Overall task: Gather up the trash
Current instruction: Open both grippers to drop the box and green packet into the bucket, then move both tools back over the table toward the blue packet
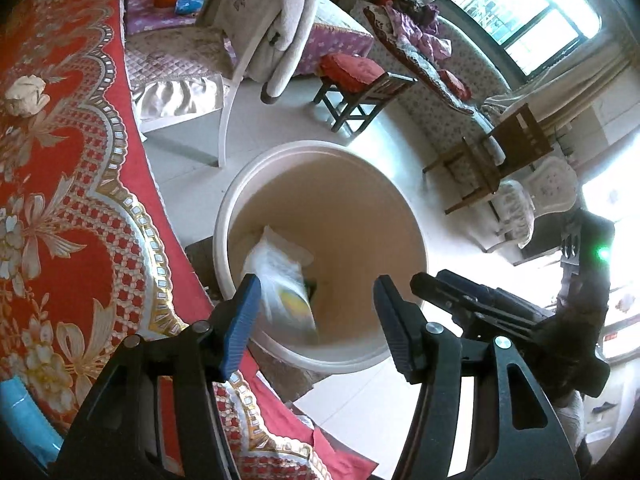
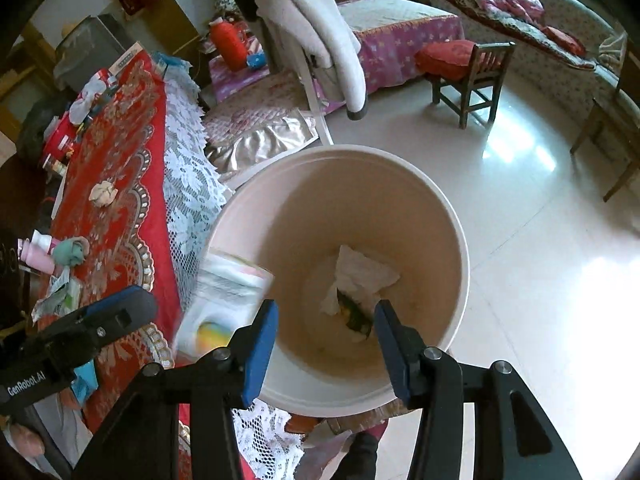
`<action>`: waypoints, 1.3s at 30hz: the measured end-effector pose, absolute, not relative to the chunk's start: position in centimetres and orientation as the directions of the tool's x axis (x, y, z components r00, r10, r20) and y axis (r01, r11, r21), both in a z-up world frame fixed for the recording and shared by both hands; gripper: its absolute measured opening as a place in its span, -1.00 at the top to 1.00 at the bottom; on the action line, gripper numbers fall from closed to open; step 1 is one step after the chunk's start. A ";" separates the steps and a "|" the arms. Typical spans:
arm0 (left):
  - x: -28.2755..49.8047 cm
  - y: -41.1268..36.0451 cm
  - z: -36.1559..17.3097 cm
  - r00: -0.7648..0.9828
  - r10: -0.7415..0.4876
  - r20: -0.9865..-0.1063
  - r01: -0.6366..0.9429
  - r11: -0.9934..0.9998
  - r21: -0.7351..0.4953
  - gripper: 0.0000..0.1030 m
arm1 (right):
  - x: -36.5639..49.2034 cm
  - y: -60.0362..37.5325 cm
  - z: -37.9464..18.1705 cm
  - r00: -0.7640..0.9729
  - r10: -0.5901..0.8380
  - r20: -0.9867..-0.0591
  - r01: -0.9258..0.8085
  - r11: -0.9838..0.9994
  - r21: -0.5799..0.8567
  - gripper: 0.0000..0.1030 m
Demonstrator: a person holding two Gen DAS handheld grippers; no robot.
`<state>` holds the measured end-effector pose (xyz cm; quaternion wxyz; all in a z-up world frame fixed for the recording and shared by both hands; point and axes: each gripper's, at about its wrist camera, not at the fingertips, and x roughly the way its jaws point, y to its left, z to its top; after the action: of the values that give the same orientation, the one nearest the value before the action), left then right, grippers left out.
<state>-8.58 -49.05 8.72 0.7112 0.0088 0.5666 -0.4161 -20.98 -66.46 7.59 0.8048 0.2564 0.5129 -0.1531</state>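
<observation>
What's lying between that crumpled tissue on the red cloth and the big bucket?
In the right wrist view, only red patterned tablecloth and its white lace border separate the crumpled tissue from the bucket.

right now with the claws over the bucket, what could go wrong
1. The blurred plastic packet appears in mid-drop at the bin rim on the table side; it may catch the rim and fall outside instead of joining the crumpled tissue inside.
2. The left claw and right claw hang open close together, so they could bump.
3. The lace cloth edge lies against the bin; a claw may snag it.
</observation>
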 end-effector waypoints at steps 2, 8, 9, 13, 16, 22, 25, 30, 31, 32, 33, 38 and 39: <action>-8.6 -48.5 8.9 0.019 -0.581 -0.814 0.604 0.655 -0.454 -0.12 | -21.0 -66.2 7.6 0.426 0.023 -0.904 0.506 0.822 0.259 0.07; -8.7 -46.7 9.8 0.076 -0.555 -0.828 0.609 0.684 -0.402 -0.12 | -20.2 -64.6 8.1 0.433 0.040 -0.901 0.471 0.841 0.264 0.06; -8.7 -46.2 10.0 0.087 -0.548 -0.832 0.611 0.689 -0.390 -0.12 | -20.0 -64.4 8.1 0.434 0.044 -0.900 0.466 0.844 0.266 0.06; -9.0 -44.4 10.5 0.135 -0.524 -0.841 0.613 0.711 -0.345 -0.12 | -19.2 -62.8 8.4 0.435 0.059 -0.898 0.437 0.859 0.268 0.05; -9.1 -42.9 10.8 0.167 -0.511 -0.843 0.611 0.725 -0.318 -0.12 | -18.6 -61.3 8.4 0.432 0.072 -0.899 0.410 0.872 0.268 0.05; -9.2 -39.5 11.3 0.215 -0.482 -0.850 0.588 0.758 -0.281 -0.12 | -17.4 -58.2 8.7 0.430 0.109 -0.896 0.358 0.891 0.280 0.04; -8.9 -37.0 11.7 0.244 -0.461 -0.853 0.565 0.783 -0.261 -0.12 | -16.8 -56.4 9.0 0.432 0.130 -0.892 0.324 0.901 0.288 0.04; -7.8 -31.3 11.7 0.301 -0.395 -0.868 0.501 0.840 -0.208 -0.12 | -15.7 -52.5 9.1 0.410 0.200 -0.890 0.231 0.921 0.313 0.02; -7.5 -30.0 11.5 0.312 -0.377 -0.872 0.483 0.853 -0.196 -0.12 | -15.6 -51.5 9.1 0.404 0.215 -0.889 0.206 0.926 0.318 0.02; -7.1 -28.6 11.1 0.322 -0.358 -0.876 0.462 0.868 -0.185 -0.12 | -15.4 -50.3 9.0 0.395 0.229 -0.890 0.179 0.931 0.319 0.02; -6.9 -27.5 10.9 0.328 -0.341 -0.881 0.442 0.880 -0.176 -0.11 | -15.2 -49.0 8.8 0.382 0.246 -0.891 0.146 0.936 0.321 0.02; -5.9 -22.2 8.7 0.326 -0.264 -0.908 0.329 0.932 -0.152 -0.11 | -14.6 -43.5 7.7 0.318 0.306 -0.897 0.020 0.944 0.329 0.01; -5.9 -21.4 8.2 0.323 -0.256 -0.911 0.312 0.938 -0.153 -0.11 | -14.4 -42.5 7.4 0.305 0.312 -0.900 -0.004 0.945 0.326 0.01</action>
<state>-5.87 -21.35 8.21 0.8129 0.0252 0.5551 -0.1747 -14.44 -42.52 7.45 0.7968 0.1322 0.5812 0.0991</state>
